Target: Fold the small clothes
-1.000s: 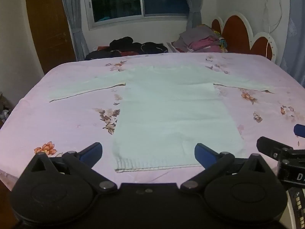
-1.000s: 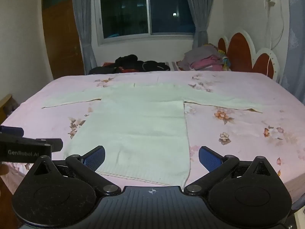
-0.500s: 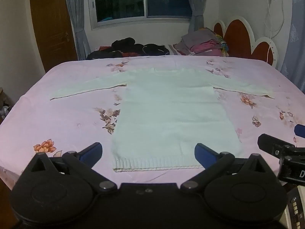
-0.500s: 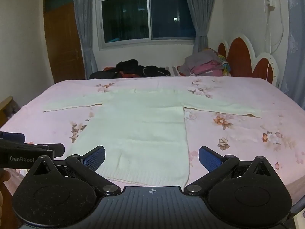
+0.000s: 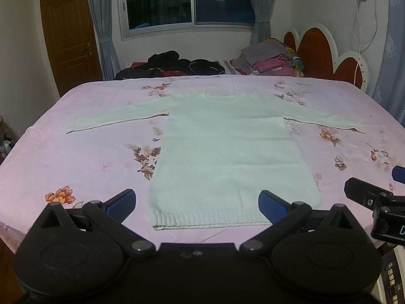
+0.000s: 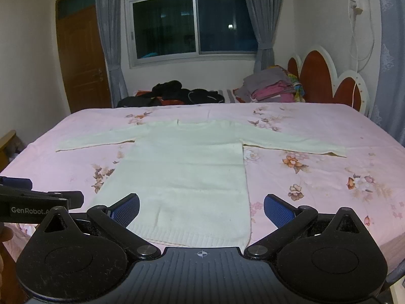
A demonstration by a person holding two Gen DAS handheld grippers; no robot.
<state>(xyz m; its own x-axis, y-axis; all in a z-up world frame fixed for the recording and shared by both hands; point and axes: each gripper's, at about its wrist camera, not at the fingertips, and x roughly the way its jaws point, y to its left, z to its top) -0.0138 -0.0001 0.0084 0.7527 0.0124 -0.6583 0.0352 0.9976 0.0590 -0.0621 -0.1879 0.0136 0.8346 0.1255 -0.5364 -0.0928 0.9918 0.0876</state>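
I see a pale cream knitted long-sleeved sweater (image 5: 227, 149) lying flat on a bed with a pink floral sheet (image 5: 76, 157). Its ribbed hem sits close to the near edge of the bed, its neckline points toward the far edge, and both sleeves stretch straight out toward the left and right edges.

My left tool (image 5: 197, 200) hovers above the near edge of the bed, its two blue-padded fingers spread wide apart and holding nothing; they frame the sweater's hem without touching it. My right tool (image 6: 202, 207) is just beside it, also spread wide and empty, over the right half of the hem. Each tool shows at the edge of the other's view.

Beyond the far edge of the bed lie a heap of black clothing (image 6: 174, 93) and a stack of folded grey and pink garments (image 6: 270, 87). A red and white scalloped headboard (image 6: 326, 81) stands along the right edge. Behind are a dark window (image 6: 192, 22) with grey curtains and a brown wooden door (image 6: 81, 60).
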